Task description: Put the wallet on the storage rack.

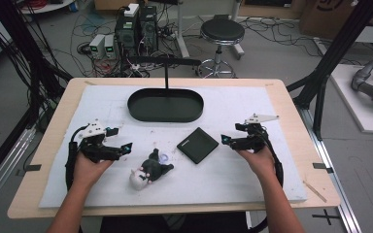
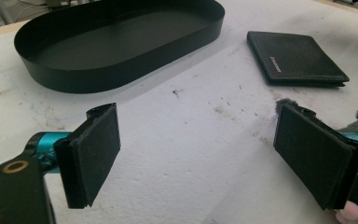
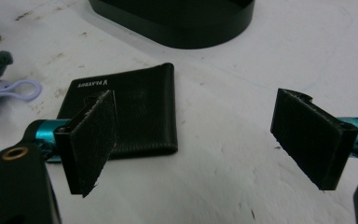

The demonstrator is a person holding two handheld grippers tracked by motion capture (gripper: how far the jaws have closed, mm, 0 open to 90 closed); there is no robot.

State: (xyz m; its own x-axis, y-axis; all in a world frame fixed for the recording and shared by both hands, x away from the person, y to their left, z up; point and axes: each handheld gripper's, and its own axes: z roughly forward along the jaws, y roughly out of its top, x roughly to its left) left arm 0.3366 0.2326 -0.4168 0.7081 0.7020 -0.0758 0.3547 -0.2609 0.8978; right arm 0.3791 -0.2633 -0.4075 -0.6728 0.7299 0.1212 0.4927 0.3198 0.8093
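A black oval tray [image 1: 165,105] stands at the back middle of the white mat, seen also as the tray [image 2: 121,42] and the tray [image 3: 177,18]. A black folded wallet [image 1: 197,145] lies in front of it, right of centre; the wallet [image 2: 296,58] and the wallet [image 3: 130,107] lie flat. A dark grey plush toy [image 1: 153,170] with a pale lilac clip [image 3: 16,91] lies near the front middle. My left gripper [image 1: 119,143] is open, left of the toy. My right gripper [image 1: 229,137] is open, just right of the wallet. Nothing sits between either pair of pads [image 2: 95,151].
The white mat [image 1: 252,184] covers a wooden table [image 1: 281,87]. Behind the table stand a black stool [image 1: 222,34], computer boxes [image 1: 136,29] and several cables on the floor. A black frame post [image 1: 330,58] rises at the right.
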